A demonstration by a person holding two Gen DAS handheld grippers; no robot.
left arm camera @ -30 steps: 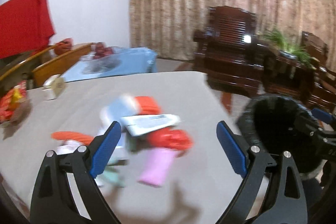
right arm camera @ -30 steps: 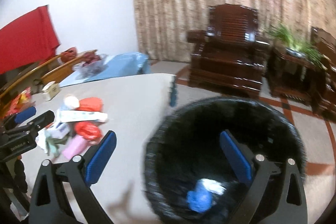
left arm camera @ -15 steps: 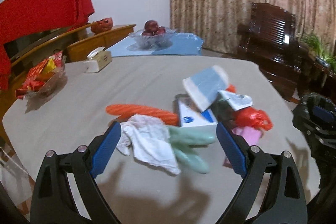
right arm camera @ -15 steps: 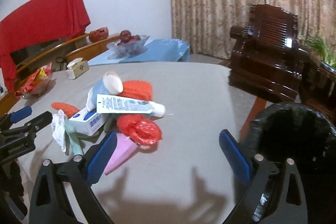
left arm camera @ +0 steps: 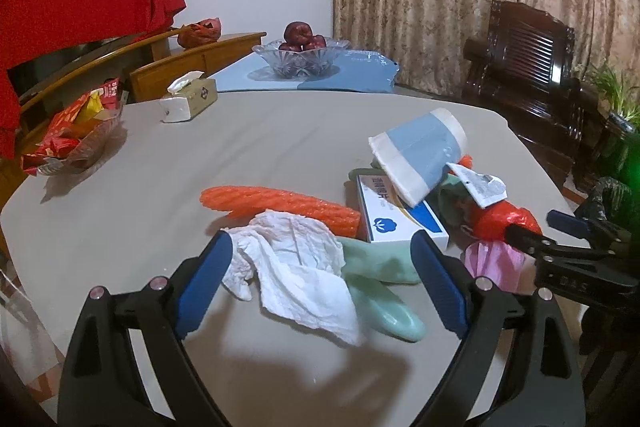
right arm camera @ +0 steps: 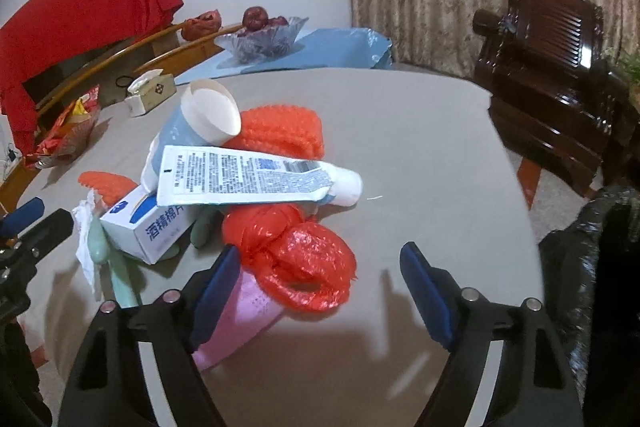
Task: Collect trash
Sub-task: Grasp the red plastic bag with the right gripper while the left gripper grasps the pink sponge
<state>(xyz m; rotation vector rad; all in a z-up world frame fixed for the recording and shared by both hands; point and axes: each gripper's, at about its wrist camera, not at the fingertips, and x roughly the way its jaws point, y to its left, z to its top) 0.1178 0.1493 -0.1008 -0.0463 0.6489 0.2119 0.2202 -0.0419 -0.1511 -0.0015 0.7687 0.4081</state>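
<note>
A trash pile lies on the grey table. My left gripper is open around a crumpled white tissue, with a pale green piece, an orange foam net, a white-and-blue box and a blue paper cup beyond. My right gripper is open just before a red plastic bag and a pink packet. A white tube lies on the pile. The black-lined bin stands at the right table edge.
A tissue box, a dish of red snack packets and a glass fruit bowl sit far left and back. Dark wooden chairs stand beyond the table on the right. A red cloth hangs at left.
Both grippers have swung left from the bin toward the pile and come closer. The left now frames the white tissue, the right the red bag. Both stay open.
</note>
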